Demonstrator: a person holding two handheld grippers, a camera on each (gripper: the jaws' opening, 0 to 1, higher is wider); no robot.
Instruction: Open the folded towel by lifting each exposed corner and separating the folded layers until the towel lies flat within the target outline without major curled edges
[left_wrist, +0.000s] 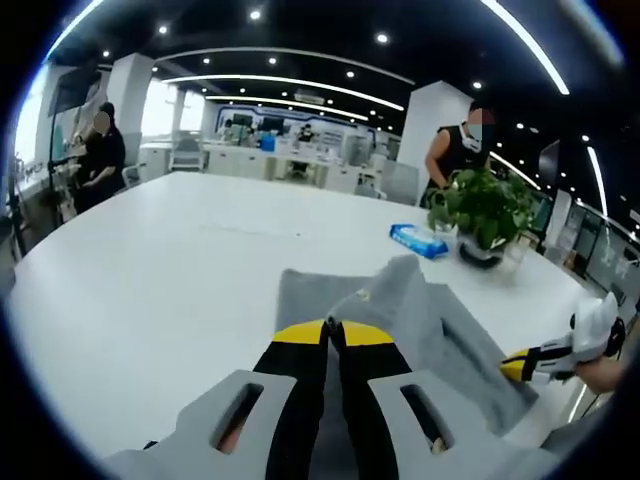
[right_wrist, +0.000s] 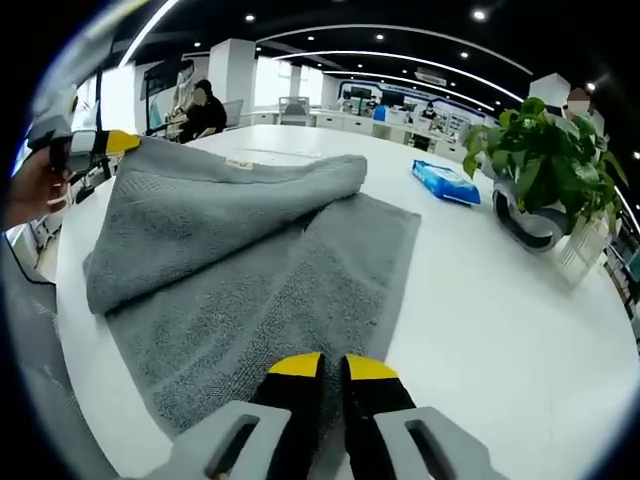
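A grey towel (right_wrist: 250, 270) lies on the white table (right_wrist: 500, 300), with one layer lifted and draped in a long fold (right_wrist: 220, 195) over the flat layer. At the fold's raised corner my left gripper (right_wrist: 100, 143) is shut on the cloth. In the left gripper view its yellow-tipped jaws (left_wrist: 331, 332) stand pressed together, with the towel (left_wrist: 420, 320) rising just beyond them. My right gripper (right_wrist: 332, 367) is shut on the near edge of the flat layer. It enters the left gripper view from the right (left_wrist: 530, 365), at the towel's edge.
A potted plant (right_wrist: 535, 160) and a blue pack of wipes (right_wrist: 447, 182) stand on the table beyond the towel. A person (left_wrist: 458, 150) stands behind the plant, and another (left_wrist: 100, 150) sits at the table's far side. Desks lie beyond.
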